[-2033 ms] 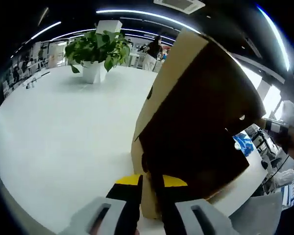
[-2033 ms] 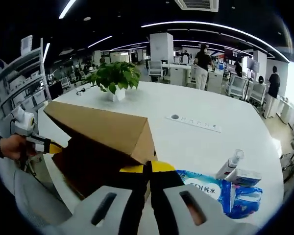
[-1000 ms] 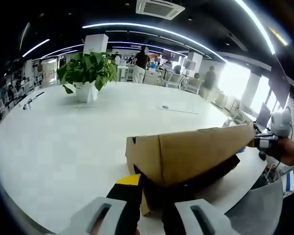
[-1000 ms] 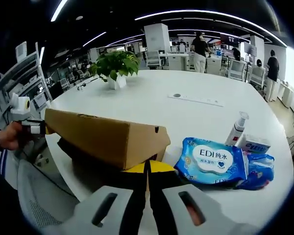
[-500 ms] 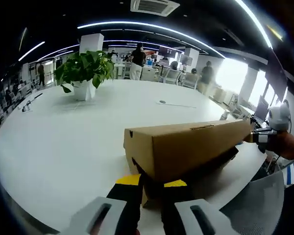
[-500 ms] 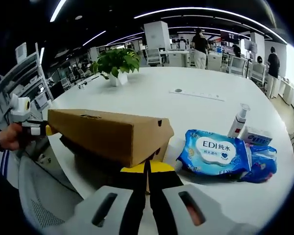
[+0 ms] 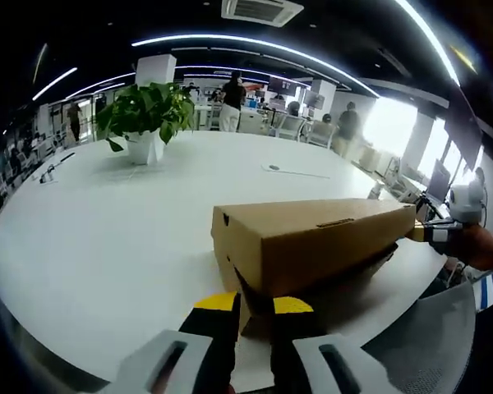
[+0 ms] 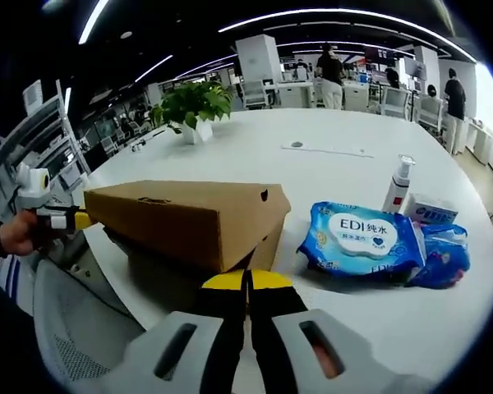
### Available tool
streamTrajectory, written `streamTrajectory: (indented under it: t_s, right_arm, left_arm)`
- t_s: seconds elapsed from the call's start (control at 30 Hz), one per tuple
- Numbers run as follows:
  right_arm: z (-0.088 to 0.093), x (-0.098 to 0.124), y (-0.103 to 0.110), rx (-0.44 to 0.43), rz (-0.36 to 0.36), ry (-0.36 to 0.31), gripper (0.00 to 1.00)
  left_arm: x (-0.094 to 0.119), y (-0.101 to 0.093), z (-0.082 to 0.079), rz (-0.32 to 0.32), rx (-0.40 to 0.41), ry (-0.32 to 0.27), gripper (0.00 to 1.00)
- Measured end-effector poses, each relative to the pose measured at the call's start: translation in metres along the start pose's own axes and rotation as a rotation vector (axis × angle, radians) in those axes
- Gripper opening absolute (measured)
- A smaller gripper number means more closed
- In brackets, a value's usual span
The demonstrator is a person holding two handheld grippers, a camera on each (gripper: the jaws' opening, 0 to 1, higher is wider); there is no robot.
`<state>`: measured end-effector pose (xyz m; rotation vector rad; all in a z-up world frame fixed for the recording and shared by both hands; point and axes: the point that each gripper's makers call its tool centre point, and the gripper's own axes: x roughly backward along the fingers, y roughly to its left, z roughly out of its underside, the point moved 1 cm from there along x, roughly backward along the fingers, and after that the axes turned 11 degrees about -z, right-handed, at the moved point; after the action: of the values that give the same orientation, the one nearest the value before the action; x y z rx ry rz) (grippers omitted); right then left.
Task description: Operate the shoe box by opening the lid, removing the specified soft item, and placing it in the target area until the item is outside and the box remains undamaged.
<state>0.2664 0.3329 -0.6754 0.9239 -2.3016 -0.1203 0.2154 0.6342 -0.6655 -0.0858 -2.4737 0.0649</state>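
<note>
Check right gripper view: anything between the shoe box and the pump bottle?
Yes. In the right gripper view, the blue wipes pack lies on the white table between the shoe box and the pump bottle.

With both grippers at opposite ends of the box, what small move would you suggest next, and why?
Probably lower the lid the last bit onto the box base evenly. It sits slightly raised, the left gripper and right gripper pinching its end edges, and the wipes pack lies on the table.
</note>
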Motion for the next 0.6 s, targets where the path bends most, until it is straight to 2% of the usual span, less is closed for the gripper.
streamTrajectory:
  t_s: [0.2, 0.6]
  right_arm:
    - [0.009, 0.000, -0.001, -0.021, 0.006, -0.005, 0.00]
    - [0.018, -0.001, 0.001, -0.036, -0.002, 0.004, 0.00]
  left_arm:
    - [0.001, -0.004, 0.009, 0.002, -0.050, 0.020, 0.13]
    - [0.004, -0.004, 0.018, 0.000, -0.053, 0.036, 0.13]
